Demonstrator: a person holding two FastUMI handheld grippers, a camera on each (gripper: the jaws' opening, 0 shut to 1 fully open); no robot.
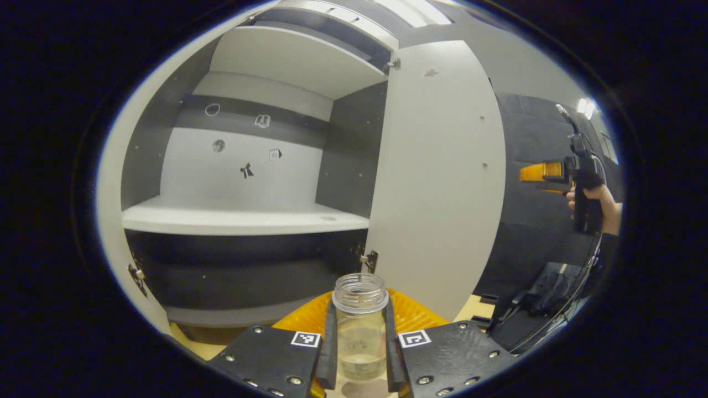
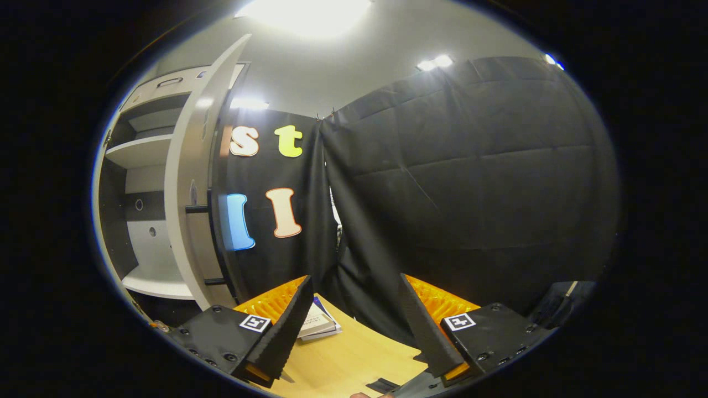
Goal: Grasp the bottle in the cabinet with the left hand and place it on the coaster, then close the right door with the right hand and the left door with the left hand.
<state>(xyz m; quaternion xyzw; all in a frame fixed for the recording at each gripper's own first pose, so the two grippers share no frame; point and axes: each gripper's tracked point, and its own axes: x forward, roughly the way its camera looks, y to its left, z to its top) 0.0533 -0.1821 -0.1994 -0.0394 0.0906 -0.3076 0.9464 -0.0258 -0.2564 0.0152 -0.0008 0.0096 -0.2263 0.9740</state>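
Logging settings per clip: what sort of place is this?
Probably a staged recording booth, not a real home: black cloth wall, an open cabinet with bare shelves, a wooden table, ceiling lights.

Left gripper view faces open cabinet (image 1: 243, 182) close; right gripper view faces booth wall; both share right door (image 1: 437, 177).

Clear bottle (image 1: 360, 326) upright, cabinet doors (image 1: 440, 177) open

Staged recording booth, not a home: black cloth wall (image 2: 470, 182), ceiling strip lights (image 2: 434, 62), grey cabinet (image 1: 243, 215) with bare shelves, wooden table (image 2: 343, 359), books (image 2: 318, 326) on it.
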